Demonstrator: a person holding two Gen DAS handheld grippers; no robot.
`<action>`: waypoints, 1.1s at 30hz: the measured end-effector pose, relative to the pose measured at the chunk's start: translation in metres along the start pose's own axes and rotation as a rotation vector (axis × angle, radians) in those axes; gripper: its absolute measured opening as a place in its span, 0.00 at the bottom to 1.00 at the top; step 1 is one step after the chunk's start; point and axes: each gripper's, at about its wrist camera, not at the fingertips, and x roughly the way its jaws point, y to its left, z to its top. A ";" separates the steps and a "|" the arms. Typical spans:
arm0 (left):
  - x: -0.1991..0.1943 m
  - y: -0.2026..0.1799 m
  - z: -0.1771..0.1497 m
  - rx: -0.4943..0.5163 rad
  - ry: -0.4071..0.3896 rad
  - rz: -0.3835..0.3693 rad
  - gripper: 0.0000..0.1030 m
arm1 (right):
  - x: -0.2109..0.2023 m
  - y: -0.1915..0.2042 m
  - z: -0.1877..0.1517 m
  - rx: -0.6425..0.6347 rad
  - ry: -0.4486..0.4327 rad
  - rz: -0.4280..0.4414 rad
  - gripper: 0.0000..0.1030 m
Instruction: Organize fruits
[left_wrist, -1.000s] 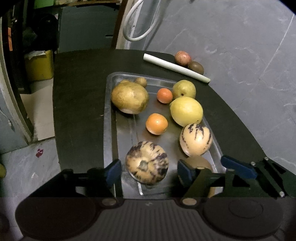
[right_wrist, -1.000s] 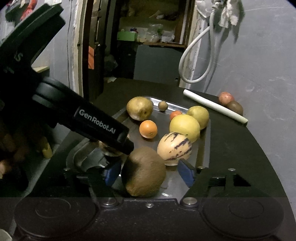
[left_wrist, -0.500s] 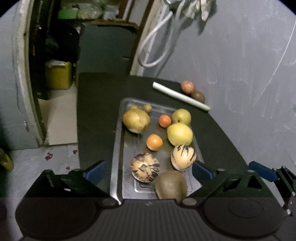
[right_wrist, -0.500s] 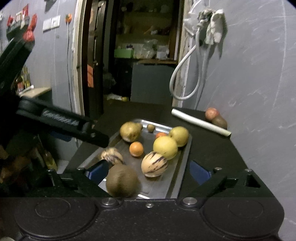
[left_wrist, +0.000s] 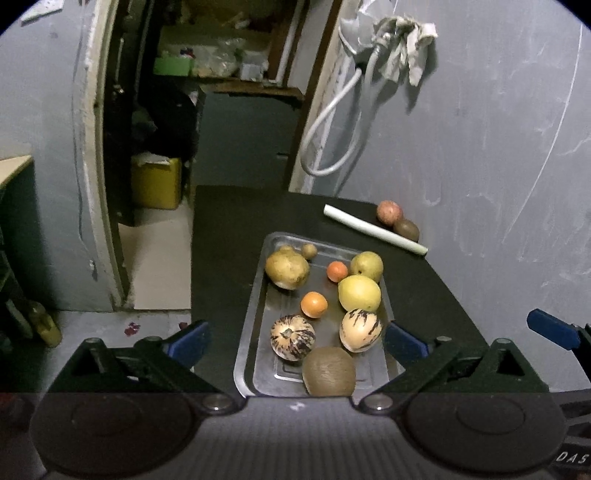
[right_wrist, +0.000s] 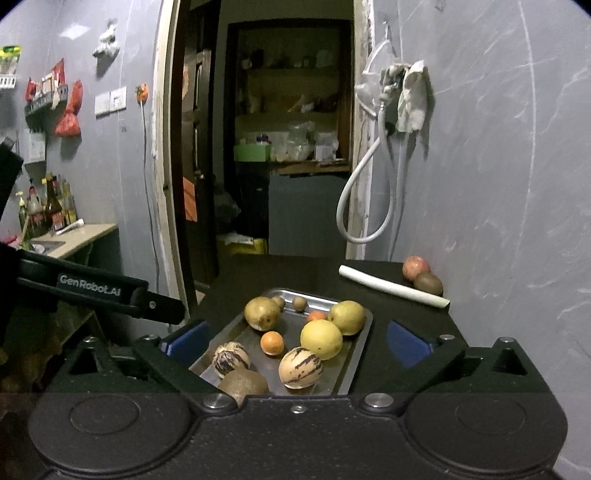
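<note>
**Grippers parted above the loaded fruit tray**

Left gripper (left_wrist: 295, 341): jaws spread wide, blue pads on either side of the tray's near end, holding nothing. Right gripper (right_wrist: 297, 341): jaws likewise wide apart, holding nothing; one blue pad of it also shows at 3 o'clock in the left wrist view.

Metal tray (left_wrist: 255, 295): rectangular, lying on the black table (left_wrist: 221, 236), long axis running from 6 to 12 o'clock in the left wrist view.

Contents of the tray, left wrist view:
- Brown kiwi (left_wrist: 328, 371), at the 6 o'clock end, nearest the camera.
- Striped melon, stem up (left_wrist: 292, 336), at 10 o'clock of the kiwi, just beside it.
- Striped melon, upright (left_wrist: 360, 329), at 1 o'clock of the kiwi.
- Larger orange (left_wrist: 314, 304), between the two melons and farther back.
- Large yellow citrus (left_wrist: 359, 293), touching the upright melon at its 12 o'clock.
- Yellow-green pear (left_wrist: 366, 266), just behind the citrus.
- Smaller orange (left_wrist: 337, 271), at 9 o'clock of the pear.
- Big tan pear (left_wrist: 287, 272), along the tray's 9 o'clock side.
- Small brown fruit (left_wrist: 309, 251), at the 12 o'clock end.

Off the tray, toward 1 o'clock:
- White stalk (left_wrist: 375, 229), lying diagonally on the table.
- Red apple (left_wrist: 389, 212) and second kiwi (left_wrist: 406, 229), touching each other, between the stalk and the grey wall (left_wrist: 498, 129).
</note>
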 end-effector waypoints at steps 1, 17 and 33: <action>-0.005 -0.001 -0.002 -0.004 -0.010 0.005 0.99 | -0.004 -0.001 0.000 0.006 -0.006 0.000 0.99; -0.072 -0.007 -0.035 -0.016 -0.081 0.092 0.99 | -0.054 -0.008 -0.011 0.063 -0.040 0.003 0.99; -0.108 -0.011 -0.062 -0.039 -0.126 0.142 0.99 | -0.090 0.003 -0.021 0.099 -0.089 0.003 0.99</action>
